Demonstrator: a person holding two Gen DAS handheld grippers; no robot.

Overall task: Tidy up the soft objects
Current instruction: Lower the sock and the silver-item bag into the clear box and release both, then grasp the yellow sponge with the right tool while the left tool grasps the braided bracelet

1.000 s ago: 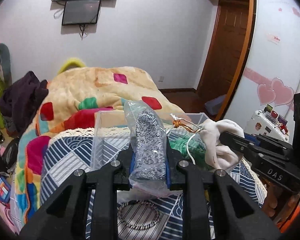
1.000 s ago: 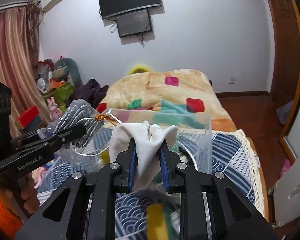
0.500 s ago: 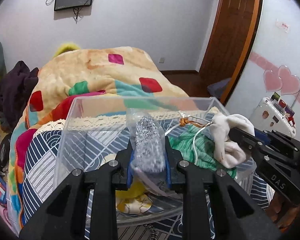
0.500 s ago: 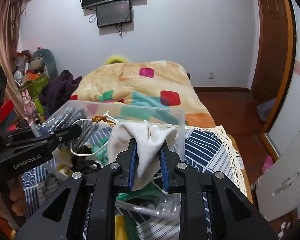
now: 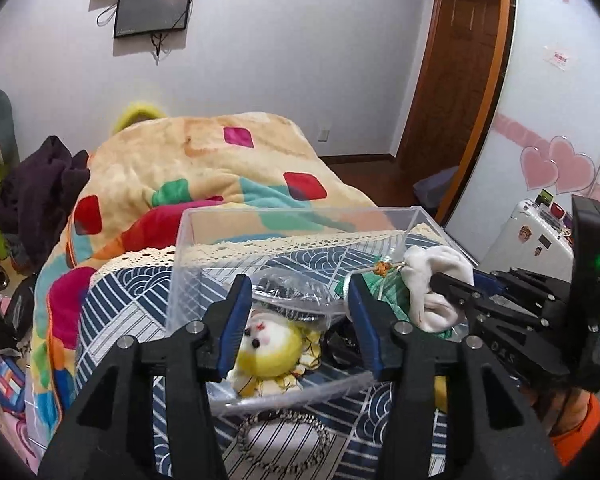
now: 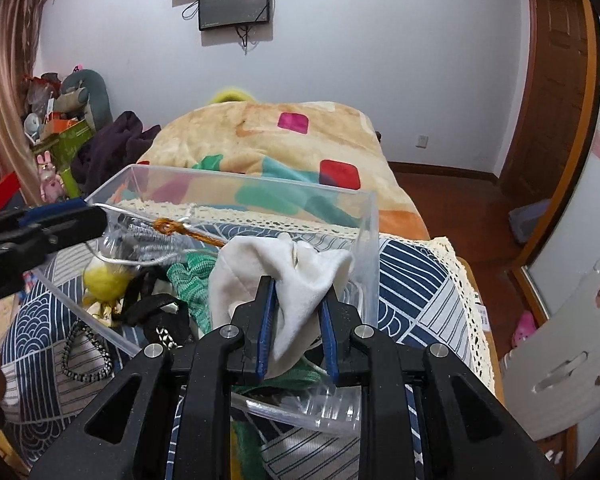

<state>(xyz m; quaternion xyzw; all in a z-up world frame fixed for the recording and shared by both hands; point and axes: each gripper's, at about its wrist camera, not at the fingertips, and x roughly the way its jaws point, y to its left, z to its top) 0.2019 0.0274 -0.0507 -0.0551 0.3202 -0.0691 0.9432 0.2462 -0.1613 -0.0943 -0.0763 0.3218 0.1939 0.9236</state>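
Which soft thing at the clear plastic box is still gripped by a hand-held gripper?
The white cloth pouch, pinched by the right hand-held gripper. The bagged grey knit item lies released inside the box.

Black plastic grippers with silver screws, blue-padded fingers point(image 5: 236, 320), a green indicator light, and an orange sleeve point(image 5: 576, 436).

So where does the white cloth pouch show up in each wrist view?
Left wrist: white cloth pouch at right of centre, pinched by the right tool over the clear bin.
Right wrist: lower centre, between that tool's fingers.
Shared landmark: the wall-mounted screen.
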